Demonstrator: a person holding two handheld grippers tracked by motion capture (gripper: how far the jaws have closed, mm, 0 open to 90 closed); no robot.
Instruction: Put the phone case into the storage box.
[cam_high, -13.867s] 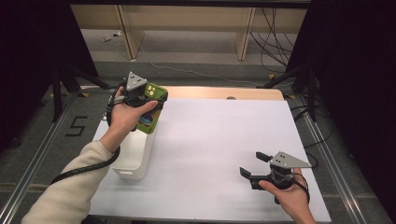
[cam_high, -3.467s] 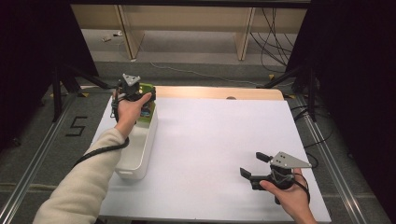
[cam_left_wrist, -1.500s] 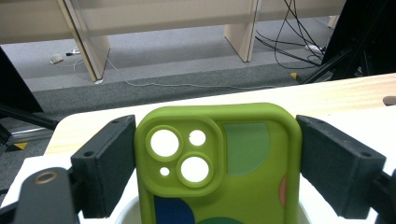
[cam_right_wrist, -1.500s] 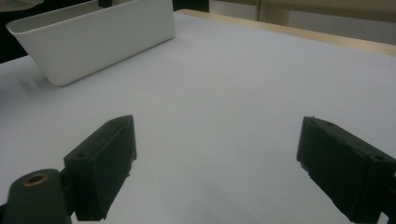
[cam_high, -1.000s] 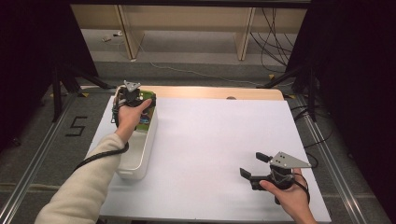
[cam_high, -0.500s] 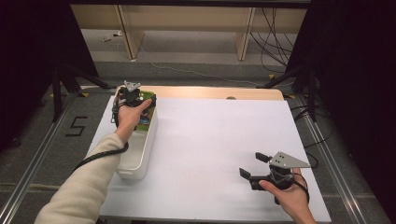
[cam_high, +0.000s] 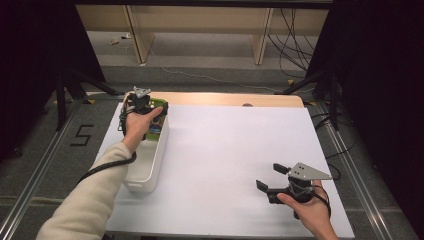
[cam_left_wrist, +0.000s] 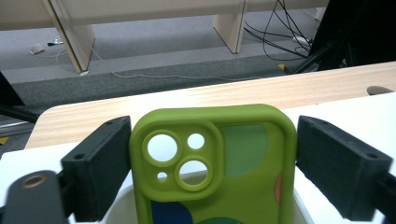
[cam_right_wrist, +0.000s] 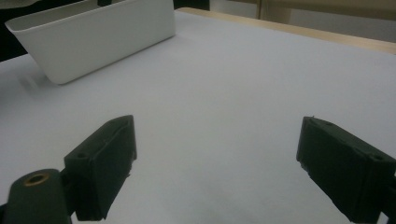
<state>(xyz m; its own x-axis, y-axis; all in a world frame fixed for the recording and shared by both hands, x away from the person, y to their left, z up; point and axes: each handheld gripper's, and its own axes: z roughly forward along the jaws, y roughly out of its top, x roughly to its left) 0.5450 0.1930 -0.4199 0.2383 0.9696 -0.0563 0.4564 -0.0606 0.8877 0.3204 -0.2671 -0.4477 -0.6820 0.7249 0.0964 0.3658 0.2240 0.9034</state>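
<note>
A green phone case (cam_left_wrist: 212, 172) with round camera holes stands upright in the far end of the white bin (cam_high: 145, 175). My left gripper (cam_left_wrist: 212, 140) straddles it, and its jaws have just been opening. The pads now sit beside the case's edges, with a thin gap on the right side. From above, the left gripper (cam_high: 147, 107) hovers over the bin's far end with the case (cam_high: 155, 125) under it. My right gripper (cam_high: 270, 176) rests open near the table's front right, with nothing between its jaws (cam_right_wrist: 215, 140).
A white sheet (cam_high: 235, 150) covers the table, and a wooden strip (cam_high: 225, 98) runs along the far edge. The bin (cam_right_wrist: 93, 37) lies far left in the right gripper view. Beyond the table are floor, cables and wooden legs.
Since the oldest frame, the left hand has carried the green case to the bin's far end and lowered it in. Over the last second neither hand has shifted.
</note>
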